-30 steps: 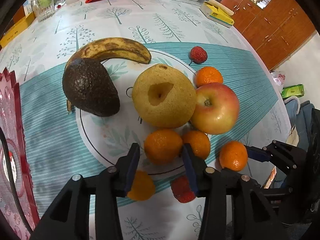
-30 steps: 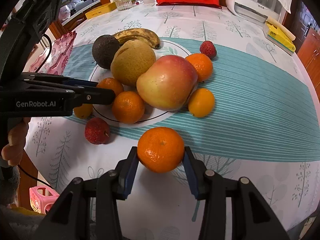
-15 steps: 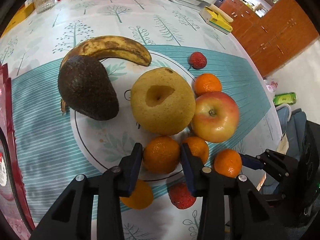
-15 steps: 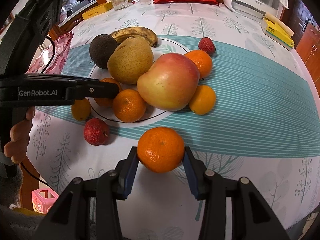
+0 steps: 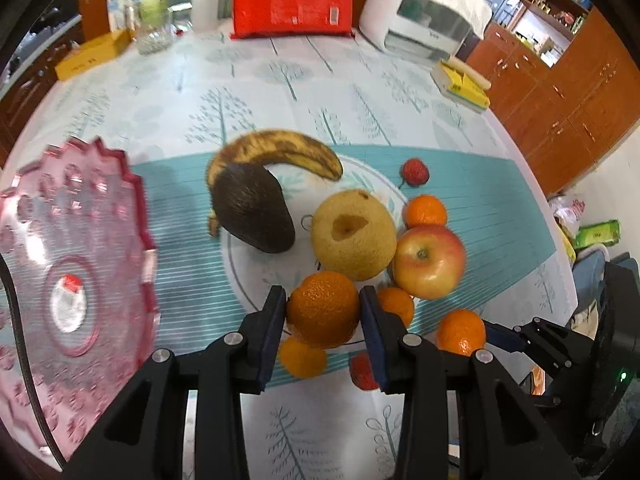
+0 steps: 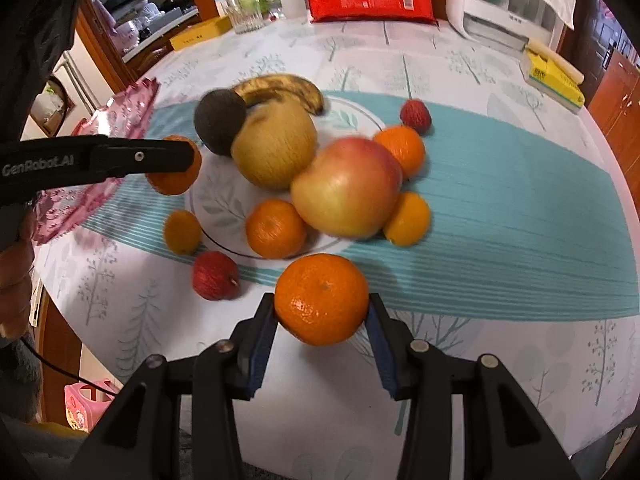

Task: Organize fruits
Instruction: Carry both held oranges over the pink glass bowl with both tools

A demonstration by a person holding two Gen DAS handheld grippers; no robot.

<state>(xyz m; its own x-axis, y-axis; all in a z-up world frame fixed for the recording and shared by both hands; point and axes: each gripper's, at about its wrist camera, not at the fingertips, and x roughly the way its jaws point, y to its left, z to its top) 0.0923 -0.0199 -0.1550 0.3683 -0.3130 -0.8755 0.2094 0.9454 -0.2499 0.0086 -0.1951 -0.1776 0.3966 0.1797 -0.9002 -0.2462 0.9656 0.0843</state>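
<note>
My left gripper (image 5: 323, 312) is shut on a tangerine (image 5: 324, 309) and holds it above the near edge of the white plate (image 5: 256, 280); the held fruit also shows in the right wrist view (image 6: 174, 168). My right gripper (image 6: 322, 312) is shut on another tangerine (image 6: 321, 298), held above the tablecloth in front of the plate. On and around the plate lie a banana (image 5: 276, 150), an avocado (image 5: 252, 208), a pear (image 5: 354, 236), an apple (image 5: 429, 262), more tangerines (image 6: 276, 228) and red lychees (image 6: 214, 275).
A pink glass dish (image 5: 68, 272) lies left of the plate, near the table edge. At the back stand a red bag (image 5: 290, 0), a white appliance (image 5: 424, 12), a glass jar (image 5: 154, 24) and yellow boxes (image 5: 464, 86). Wooden cabinets (image 5: 568, 92) are to the right.
My left gripper closed on a tangerine from the plate's near edge and lifted it, swinging left so the pink dish came into view. My right gripper kept its tangerine and rose slightly.
</note>
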